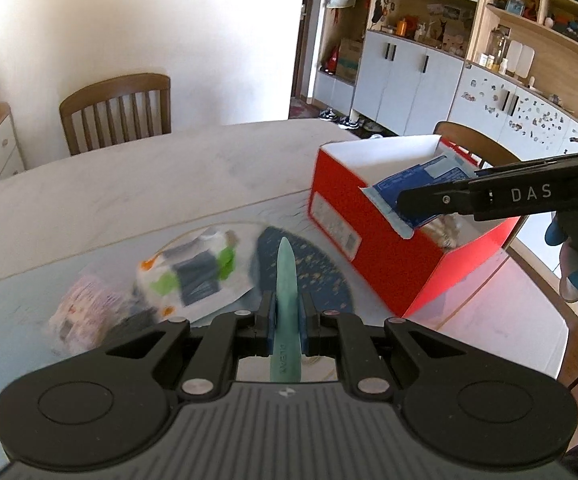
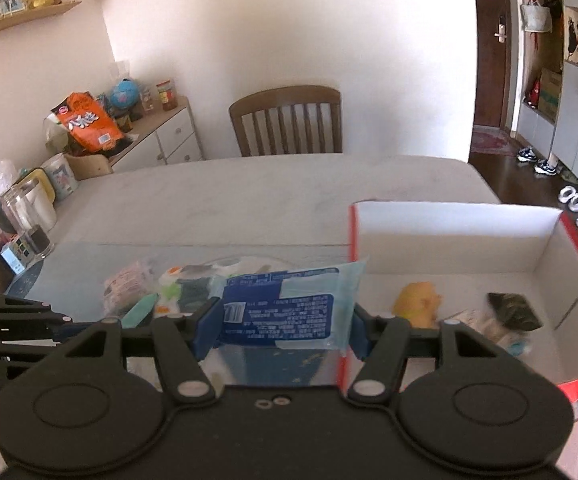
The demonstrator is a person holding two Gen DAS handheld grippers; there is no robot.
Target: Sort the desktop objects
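The right gripper (image 2: 281, 320) is holding a blue wipes packet (image 2: 285, 304) across its width, jaws part-closed on its soft sides, and is carrying it at the near left wall of the red box (image 2: 457, 232). The packet is straddling that wall — part over the box, part over the worktop (image 2: 249, 192). If released here, it is likely to tip outward or catch on the rim; being soft, it may also be sagging in the grip.

The left gripper (image 1: 287, 312) is clamping a slim teal tool (image 1: 287, 280), jaws nearly shut on its thin edge. That narrow hold is risking a pivot or slip in transit.

The two grippers are working near each other by the box — contact between them is possible. Loose packets (image 1: 185, 272) are remaining on the worktop, beside the box.
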